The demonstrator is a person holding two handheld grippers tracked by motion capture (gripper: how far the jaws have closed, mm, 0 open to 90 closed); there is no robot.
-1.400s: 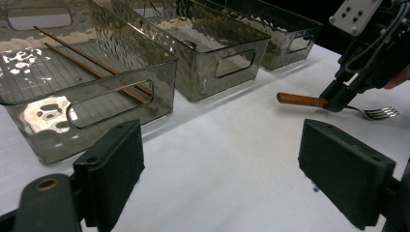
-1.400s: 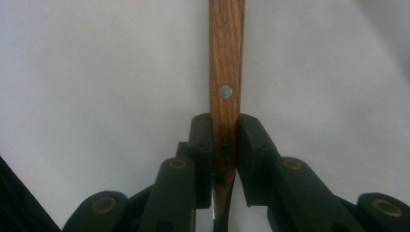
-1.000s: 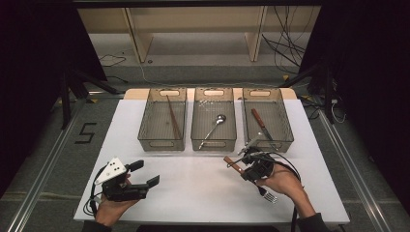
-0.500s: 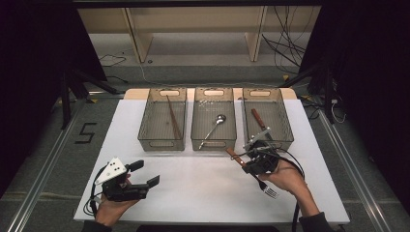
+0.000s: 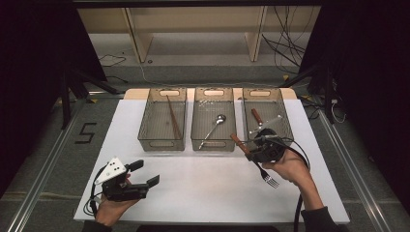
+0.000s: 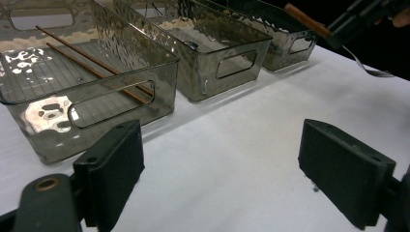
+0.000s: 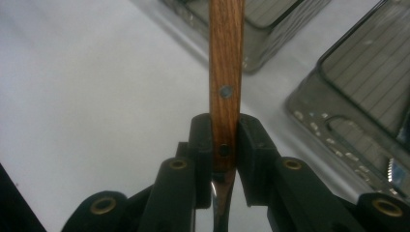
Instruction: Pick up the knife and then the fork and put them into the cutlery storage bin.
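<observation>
Nearest, on the white table: left tongs held low by the left hand, jaws spread wide with nothing but bare tabletop between them, as seen along the left gripper view. No part in the work, by the look of it.

A little further, on the right: right tongs clamped narrow on a fork, carried by the right hand. Grip placed on the wooden handle, close to where wood meets metal; pads pressed flat against both sides. Handle pointing forward and left beyond the jaws, toward the trays; metal tines trailing back toward the person, under the hand. Fork clear of the table, just short of the front walls of the trays.

Beyond, three clear trays side by side. Left tray with chopsticks, middle tray with a spoon, right tray with a wooden-handled knife, partly hidden behind the right tongs.

Judged as a sorting job well along: chopsticks, spoon and knife already binned, fork picked up but not yet dropped off. Left to do: carry over a rim, lower, let go. Which tray is meant, impossible to tell; probably the right one, beside the matching handle.
</observation>
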